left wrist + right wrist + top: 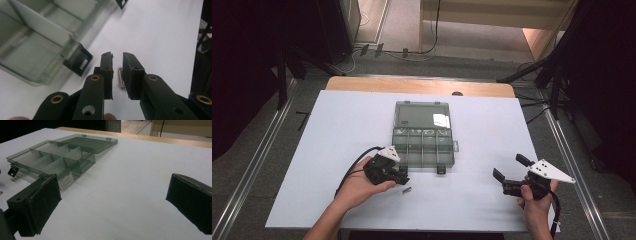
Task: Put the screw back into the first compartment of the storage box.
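Left tool (117, 56) nearly clenched, jaws either side of a small metal screw (121, 78) lying on the white table (337, 125), lower centre of frame, not yet pinched. Screw is thin and silvery, near the open compartment box (423, 145), likely its destination. Right tool (112, 195) released, idle lower right.

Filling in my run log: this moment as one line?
left gripper: narrowed around screw, gap remains | right gripper: open, idle | organizer box: lid open
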